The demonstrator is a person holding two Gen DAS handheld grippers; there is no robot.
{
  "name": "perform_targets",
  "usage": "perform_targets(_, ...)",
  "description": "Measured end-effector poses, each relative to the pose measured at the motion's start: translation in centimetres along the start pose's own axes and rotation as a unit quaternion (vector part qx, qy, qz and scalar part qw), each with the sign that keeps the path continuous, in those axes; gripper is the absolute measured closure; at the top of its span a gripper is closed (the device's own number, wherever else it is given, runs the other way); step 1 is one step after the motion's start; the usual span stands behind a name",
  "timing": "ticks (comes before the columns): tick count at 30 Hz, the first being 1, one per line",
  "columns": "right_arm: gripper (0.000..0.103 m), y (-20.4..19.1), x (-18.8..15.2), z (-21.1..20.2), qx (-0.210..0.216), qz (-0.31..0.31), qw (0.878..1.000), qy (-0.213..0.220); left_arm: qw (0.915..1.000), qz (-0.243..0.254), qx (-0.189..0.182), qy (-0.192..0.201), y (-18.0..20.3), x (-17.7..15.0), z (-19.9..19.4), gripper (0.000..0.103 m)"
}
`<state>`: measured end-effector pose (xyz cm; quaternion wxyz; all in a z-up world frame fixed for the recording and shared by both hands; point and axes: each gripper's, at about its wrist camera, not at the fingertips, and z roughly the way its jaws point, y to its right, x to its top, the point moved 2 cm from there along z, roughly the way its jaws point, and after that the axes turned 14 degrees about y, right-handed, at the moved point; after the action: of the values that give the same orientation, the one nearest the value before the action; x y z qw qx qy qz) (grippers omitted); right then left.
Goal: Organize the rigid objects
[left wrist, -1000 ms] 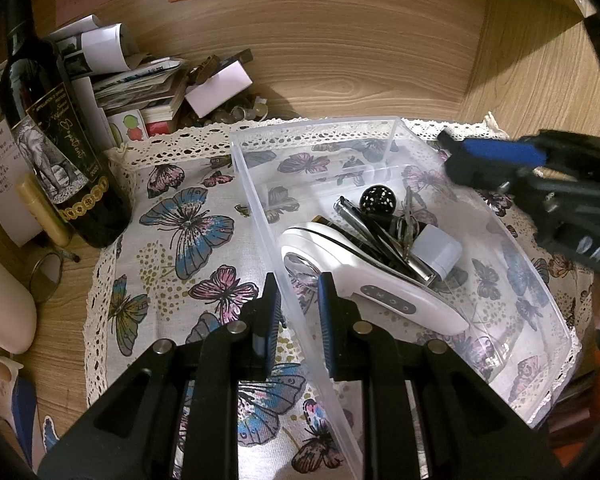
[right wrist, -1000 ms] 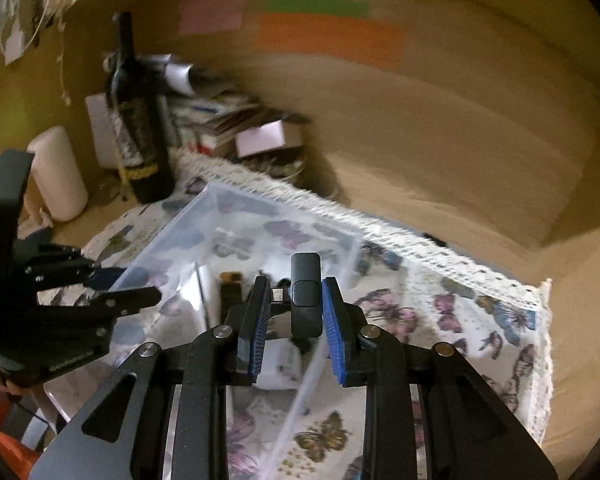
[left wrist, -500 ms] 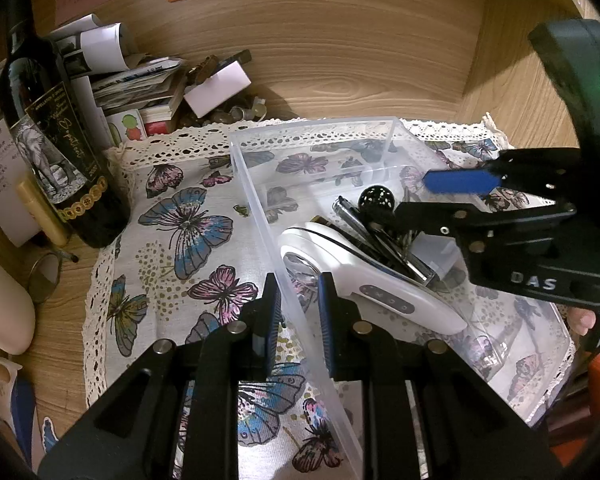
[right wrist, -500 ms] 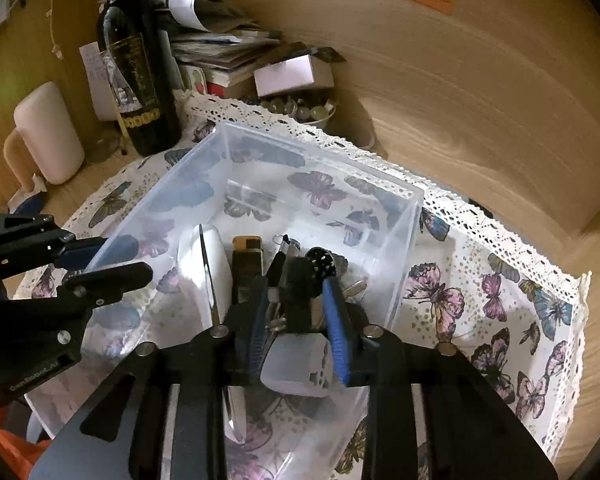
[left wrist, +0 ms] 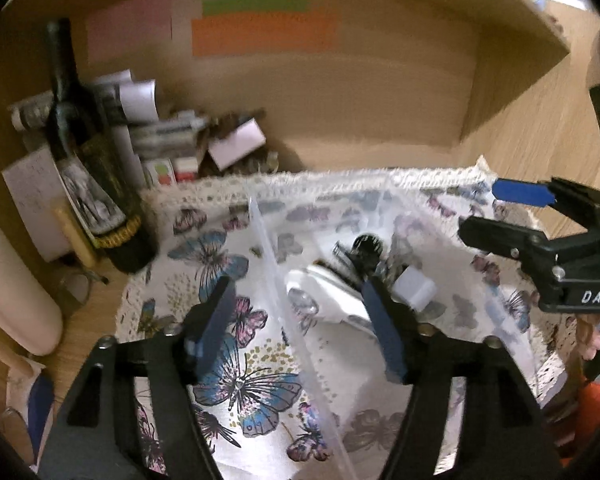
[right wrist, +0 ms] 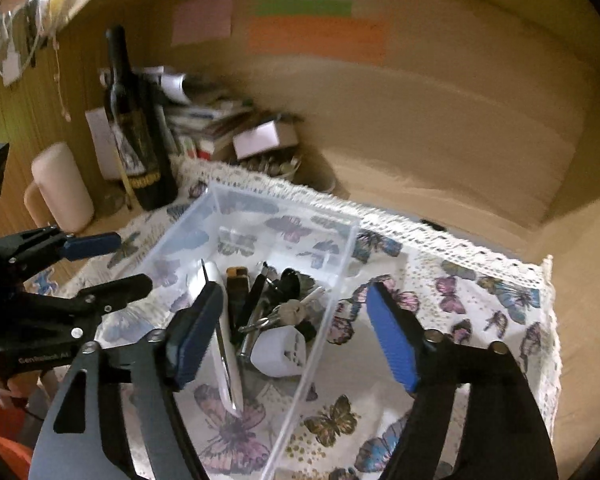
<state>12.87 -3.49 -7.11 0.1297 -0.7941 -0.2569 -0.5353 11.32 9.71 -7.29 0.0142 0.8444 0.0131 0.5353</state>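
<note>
Above the butterfly cloth [right wrist: 480,304], both grippers, left [left wrist: 300,326] and right [right wrist: 290,326], are hovering with jaws spread, empty. Clear bin [right wrist: 332,280] is holding keys [right wrist: 290,312], visible only from right wrist.

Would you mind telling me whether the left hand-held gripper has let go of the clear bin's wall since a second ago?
Yes. The left hand-held gripper now stands open, its fingers spread either side of the clear bin wall it earlier pinched.

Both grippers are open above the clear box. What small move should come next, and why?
Probably draw both grippers back from the clear box. The right gripper and the left gripper are open and empty, and the keys, white plug and other small things already lie inside it.
</note>
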Motion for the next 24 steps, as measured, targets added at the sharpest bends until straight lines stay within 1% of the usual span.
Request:
perform_targets(1,0.021,0.2,0.0,-0.6,-0.004,0.002,1.0,0.008,0.9999,-0.001,-0.001,0.01,0.2,0.3,-0.5,0.023)
perform_targets(2,0.02,0.3,0.1,-1.2,-0.007,0.005,1.0,0.016,0.9997,-0.001,0.0,0.022,0.5,0.6,-1.2,0.019)
perform_targets(4,0.017,0.5,0.2,-2.5,-0.012,0.01,0.999,0.032,0.9992,0.0,0.0,0.04,1.1,1.2,-2.1,0.018)
perform_targets(6,0.014,0.6,0.1,-3.7,-0.021,0.011,0.999,0.047,0.9983,0.002,0.001,0.058,1.7,1.7,-3.1,0.012)
perform_targets(7,0.011,0.6,0.0,-4.4,-0.024,0.012,0.998,0.054,0.9975,0.003,0.001,0.071,2.2,1.9,-3.8,0.008)
perform_targets(8,0.009,0.7,0.0,-4.9,-0.028,0.013,0.998,0.061,0.997,0.004,0.002,0.078,2.4,2.0,-4.2,0.006)
perform_targets(10,0.0,0.9,-0.1,-6.3,-0.035,0.02,0.996,0.079,0.9952,0.006,0.005,0.097,3.0,2.3,-5.2,0.004)
perform_targets(11,0.0,1.0,-0.2,-7.0,-0.039,0.023,0.995,0.09,0.9942,0.007,0.006,0.107,3.4,2.4,-5.7,0.002)
perform_targets(14,0.0,1.2,-0.3,-8.5,-0.049,0.028,0.993,0.105,0.9915,0.004,0.009,0.13,4.1,2.5,-6.9,0.001)
perform_targets(16,0.0,1.3,-0.5,-9.4,-0.052,0.03,0.991,0.115,0.9905,-0.004,0.005,0.137,4.4,2.4,-7.4,0.0)
perform_targets(18,0.0,1.4,-0.6,-10.3,-0.054,0.033,0.99,0.125,0.9901,-0.009,-0.004,0.14,4.8,2.2,-7.7,0.0)
perform_targets(24,0.0,1.2,-0.9,-11.8,-0.06,0.029,0.988,0.136,0.9889,-0.012,-0.007,0.148,5.6,2.0,-8.3,0.0)
